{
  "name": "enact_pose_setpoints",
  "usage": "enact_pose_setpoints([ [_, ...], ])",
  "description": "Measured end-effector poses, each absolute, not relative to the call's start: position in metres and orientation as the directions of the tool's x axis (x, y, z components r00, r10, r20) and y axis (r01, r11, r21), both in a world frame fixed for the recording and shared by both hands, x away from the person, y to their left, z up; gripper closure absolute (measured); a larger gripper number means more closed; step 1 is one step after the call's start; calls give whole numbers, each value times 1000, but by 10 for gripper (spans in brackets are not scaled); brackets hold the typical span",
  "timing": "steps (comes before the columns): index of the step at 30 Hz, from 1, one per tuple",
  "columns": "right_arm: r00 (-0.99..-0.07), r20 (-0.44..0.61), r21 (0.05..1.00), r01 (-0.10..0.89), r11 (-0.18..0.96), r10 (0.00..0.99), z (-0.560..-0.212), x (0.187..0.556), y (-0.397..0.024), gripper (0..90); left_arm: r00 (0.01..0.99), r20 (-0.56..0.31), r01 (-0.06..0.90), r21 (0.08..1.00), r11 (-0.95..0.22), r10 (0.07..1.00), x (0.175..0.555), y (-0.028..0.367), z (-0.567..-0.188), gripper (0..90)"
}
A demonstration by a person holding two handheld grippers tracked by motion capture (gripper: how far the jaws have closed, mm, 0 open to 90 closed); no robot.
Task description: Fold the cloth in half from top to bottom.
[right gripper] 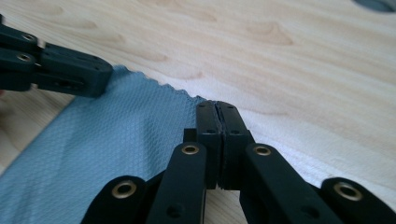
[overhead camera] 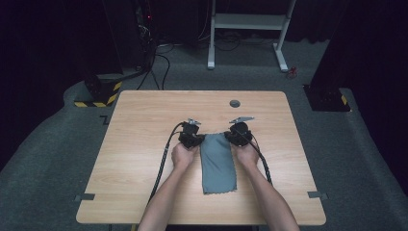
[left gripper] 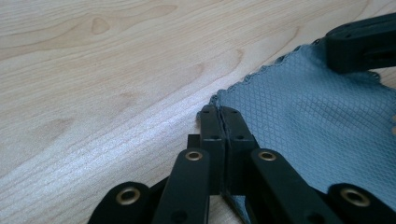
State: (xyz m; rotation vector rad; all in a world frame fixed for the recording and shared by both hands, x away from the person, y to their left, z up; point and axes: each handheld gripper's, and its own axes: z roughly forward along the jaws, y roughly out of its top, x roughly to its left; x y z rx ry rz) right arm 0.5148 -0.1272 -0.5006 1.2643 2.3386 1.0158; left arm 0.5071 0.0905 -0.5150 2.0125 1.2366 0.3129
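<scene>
A grey-blue textured cloth lies flat on the wooden table, its long side running toward the person. My left gripper is shut on the cloth's far left corner; in the left gripper view the black jaws meet with the scalloped cloth edge pinched between them. My right gripper is shut on the far right corner, its jaws closed over the cloth. Each gripper's view also catches the other gripper's jaws: the right one and the left one, both resting on the cloth.
A round grey grommet sits in the table's far middle. Cables trail from both grippers along the forearms. Tape tabs mark the near table edges. Beyond the table stand a white desk frame and a black-and-yellow base.
</scene>
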Motion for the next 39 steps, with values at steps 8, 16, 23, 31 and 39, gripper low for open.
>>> enact_pose_setpoints([
  [8,-561,86,729,599,332,823,-492,515,-133,894,536,-145,630,724,-279,832,510,91,-498,889],
  [16,-543,97,755,586,294,834,-483,517,-139,894,549,-148,609,745,-273,822,521,91,-480,890],
  [23,-554,100,766,573,292,826,-470,517,-143,894,564,-134,593,753,-286,815,517,89,-472,888],
  [31,-587,104,753,574,322,803,-481,507,-145,893,591,-142,587,751,-303,794,504,92,-479,887],
  [39,-633,87,742,557,374,769,-492,492,-142,893,596,-160,590,752,-294,787,488,97,-490,886],
])
